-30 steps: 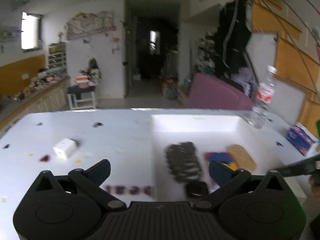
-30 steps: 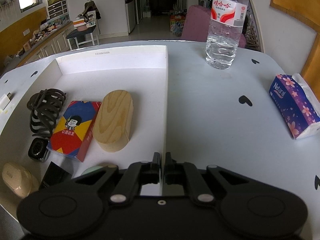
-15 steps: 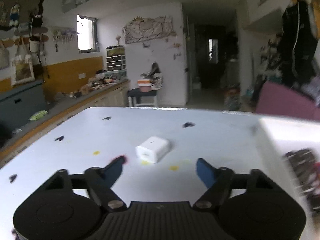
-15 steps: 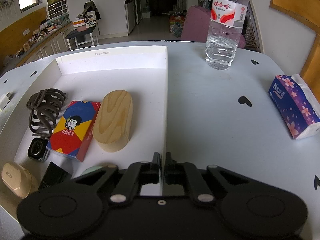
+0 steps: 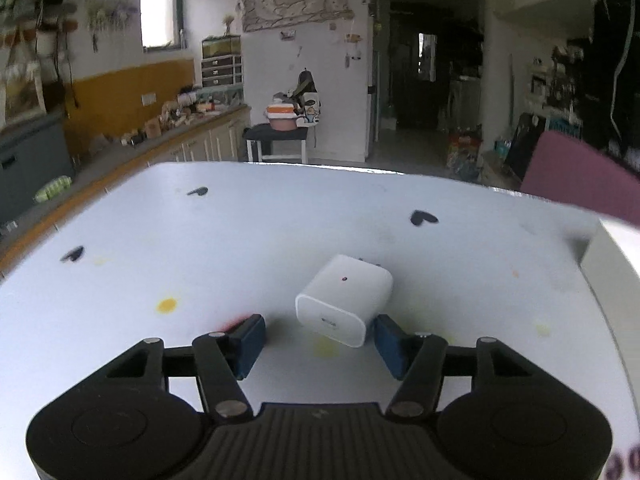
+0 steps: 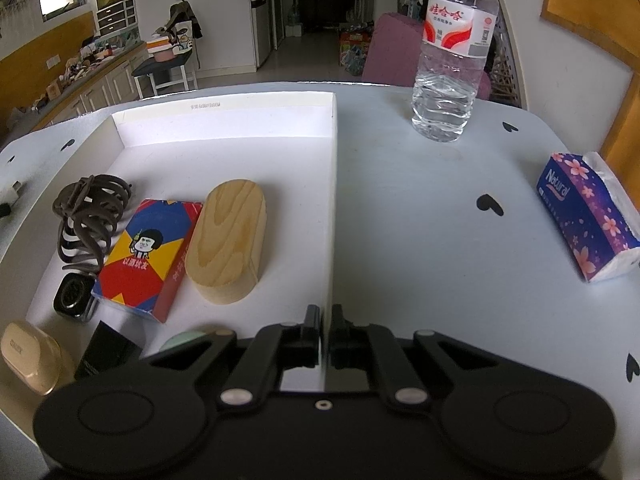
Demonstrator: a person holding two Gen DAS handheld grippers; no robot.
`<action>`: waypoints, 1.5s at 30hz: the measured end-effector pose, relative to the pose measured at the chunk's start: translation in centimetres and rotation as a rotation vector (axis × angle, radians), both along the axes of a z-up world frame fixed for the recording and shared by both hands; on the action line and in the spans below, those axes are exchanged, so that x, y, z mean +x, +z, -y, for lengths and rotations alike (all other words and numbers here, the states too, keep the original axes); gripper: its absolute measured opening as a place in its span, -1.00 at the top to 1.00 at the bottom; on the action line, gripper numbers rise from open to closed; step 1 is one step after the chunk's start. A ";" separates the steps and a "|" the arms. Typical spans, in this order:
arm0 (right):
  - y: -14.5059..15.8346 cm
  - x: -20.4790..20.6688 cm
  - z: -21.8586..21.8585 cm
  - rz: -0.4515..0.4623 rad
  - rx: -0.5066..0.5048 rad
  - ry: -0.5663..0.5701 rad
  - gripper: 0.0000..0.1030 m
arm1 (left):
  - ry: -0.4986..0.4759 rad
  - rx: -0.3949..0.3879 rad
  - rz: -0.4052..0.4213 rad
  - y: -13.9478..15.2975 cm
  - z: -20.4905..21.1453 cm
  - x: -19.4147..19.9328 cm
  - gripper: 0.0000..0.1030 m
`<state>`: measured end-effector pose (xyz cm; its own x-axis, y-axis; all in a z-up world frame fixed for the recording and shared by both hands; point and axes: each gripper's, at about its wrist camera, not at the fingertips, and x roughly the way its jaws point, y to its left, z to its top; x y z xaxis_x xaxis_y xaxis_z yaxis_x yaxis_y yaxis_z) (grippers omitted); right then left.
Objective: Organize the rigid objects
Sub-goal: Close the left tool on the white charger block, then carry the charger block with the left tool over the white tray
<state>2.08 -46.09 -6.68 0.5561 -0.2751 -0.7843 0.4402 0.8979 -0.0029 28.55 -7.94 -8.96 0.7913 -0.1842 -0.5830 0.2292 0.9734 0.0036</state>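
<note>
While the left gripper (image 5: 316, 344) is hovering low over the white table (image 5: 280, 220) with its blue-padded fingers (image 5: 248, 340) spread wide, one white USB charger block (image 5: 345, 300) is lying on its side just ahead of them, closer to the right pad, which is sitting just beside its corner; whether they are touching cannot be told. Nothing is being pinched yet.

On the other side, the right gripper (image 6: 326, 338) is pressing its black fingers (image 6: 311, 336) together on the thin right wall of the white cardboard tray (image 6: 224, 104), seemingly steadying it.

Inside the tray, the sorting is looking mostly done. Six things are showing clearly there: one dark coiled cable (image 6: 90, 216), one smartwatch body (image 6: 72, 296), one red-and-blue card box (image 6: 150, 256), one oval wooden block (image 6: 230, 240), one beige earbud case (image 6: 28, 356) and one flat black item (image 6: 106, 354). A pale green item (image 6: 186, 338) is peeking out behind the gripper, too hidden to name.

Judging by that, the charger is the only loose rigid piece in view waiting to go in, so closing on it and carrying it to the tray is probably what is left. Outside the tray, one water bottle (image 6: 452, 60) is standing upright and one tissue pack (image 6: 586, 216) is lying well apart from it.
</note>
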 end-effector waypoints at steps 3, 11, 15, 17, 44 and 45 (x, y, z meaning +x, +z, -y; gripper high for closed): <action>0.0 0.0 -0.1 -0.001 -0.005 0.001 0.89 | 0.003 0.015 0.004 -0.1 0.3 0.6 -0.21; 0.0 0.1 0.0 -0.002 -0.008 0.002 0.89 | -0.094 0.036 0.027 -0.1 1.7 -0.3 0.16; 0.0 0.0 -0.1 -0.002 -0.009 0.003 0.89 | -0.130 0.040 0.027 -0.3 2.6 -1.0 0.16; 0.0 0.1 -0.1 -0.003 -0.011 0.003 0.89 | -0.122 0.054 0.031 -0.4 2.8 -1.1 0.14; -0.1 0.0 -0.3 -0.006 -0.021 0.007 0.88 | -0.072 -0.009 0.009 -0.2 4.3 -0.7 0.16; -0.1 0.0 -0.3 -0.006 -0.021 0.007 0.88 | -0.065 -0.008 0.009 -0.2 4.5 -1.2 0.16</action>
<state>2.11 -45.78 -6.79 0.5535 -0.2875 -0.7817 0.4338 0.9007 -0.0241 27.40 -12.44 -9.17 0.7827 -0.2400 -0.5743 0.2920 0.9564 -0.0018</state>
